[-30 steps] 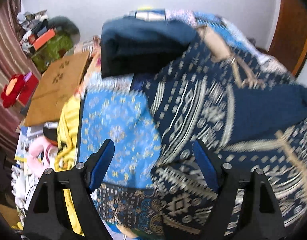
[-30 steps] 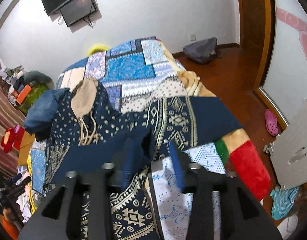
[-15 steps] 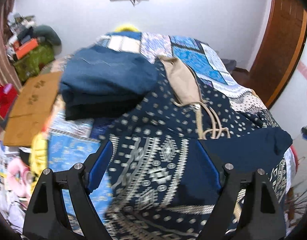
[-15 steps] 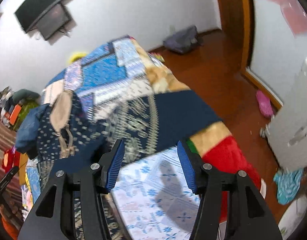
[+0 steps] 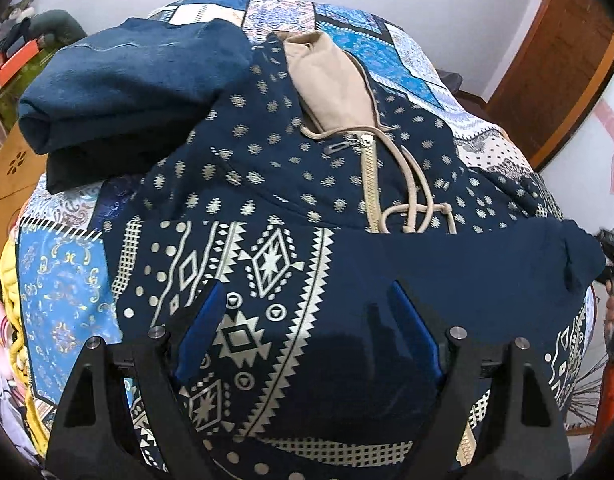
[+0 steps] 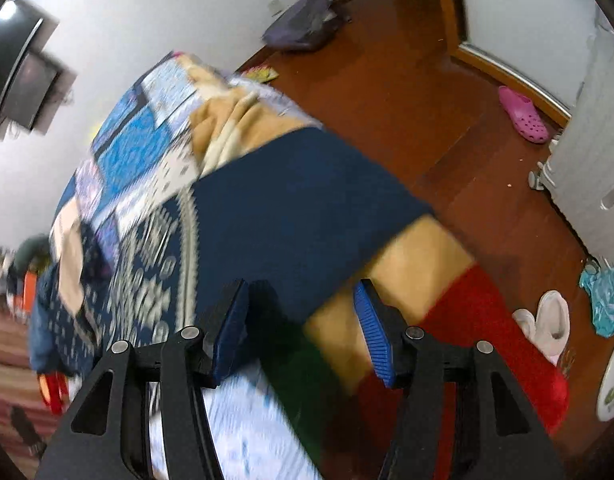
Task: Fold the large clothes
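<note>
Left claw [image 5: 303,312] angles steeply downward, its blue pads spread wide with nothing gripped. Right claw [image 6: 301,312] also tilts down, pads apart, empty.

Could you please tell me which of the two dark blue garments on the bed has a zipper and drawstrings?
The patterned hoodie spread across the quilt, showing a cream zipper and beige drawstrings. The plain folded garment behind it shows neither.

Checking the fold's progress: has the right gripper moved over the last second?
Yes. The right gripper has swung from over the navy patterned hooded jacket toward the bed's edge; the red blanket and wooden floor now fill more of its view.
</note>
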`<state>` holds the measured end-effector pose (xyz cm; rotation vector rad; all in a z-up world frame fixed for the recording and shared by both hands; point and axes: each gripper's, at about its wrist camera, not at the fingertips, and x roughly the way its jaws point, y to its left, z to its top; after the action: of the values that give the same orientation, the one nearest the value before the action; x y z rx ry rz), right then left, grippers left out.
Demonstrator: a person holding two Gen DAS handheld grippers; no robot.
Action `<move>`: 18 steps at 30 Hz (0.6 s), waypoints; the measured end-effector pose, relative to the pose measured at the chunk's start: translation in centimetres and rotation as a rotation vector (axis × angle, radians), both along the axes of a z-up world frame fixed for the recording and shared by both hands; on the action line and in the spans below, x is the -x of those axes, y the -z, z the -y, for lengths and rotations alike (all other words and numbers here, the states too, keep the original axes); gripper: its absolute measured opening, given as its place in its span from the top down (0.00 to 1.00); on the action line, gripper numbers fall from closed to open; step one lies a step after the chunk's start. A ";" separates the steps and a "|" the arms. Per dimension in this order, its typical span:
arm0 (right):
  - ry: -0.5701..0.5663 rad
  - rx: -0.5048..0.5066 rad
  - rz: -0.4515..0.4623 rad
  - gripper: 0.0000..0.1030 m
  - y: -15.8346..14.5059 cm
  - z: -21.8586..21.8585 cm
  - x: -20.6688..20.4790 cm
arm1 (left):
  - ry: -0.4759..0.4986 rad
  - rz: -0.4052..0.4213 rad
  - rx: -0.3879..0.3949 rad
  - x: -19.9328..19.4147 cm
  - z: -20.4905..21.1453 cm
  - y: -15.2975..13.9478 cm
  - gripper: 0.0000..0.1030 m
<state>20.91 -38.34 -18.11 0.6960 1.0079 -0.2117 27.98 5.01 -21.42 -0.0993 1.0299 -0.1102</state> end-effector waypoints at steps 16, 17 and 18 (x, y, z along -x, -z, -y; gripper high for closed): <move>0.079 0.164 0.080 0.91 -3.7 0.2 -2.5 | 0.006 0.038 -0.067 1.5 0.0 -0.7 0.20; 0.069 0.180 0.107 0.91 -4.9 -0.2 -2.3 | 0.005 0.043 -0.070 1.7 -0.2 -0.9 0.19; 0.055 0.192 0.133 0.91 -6.2 -0.6 -2.2 | 0.005 0.048 -0.073 1.9 -0.3 -1.1 0.20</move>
<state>23.08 -37.76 -11.94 0.5555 0.8297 -0.3028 26.08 5.33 -20.36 -0.0279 0.9857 -0.0791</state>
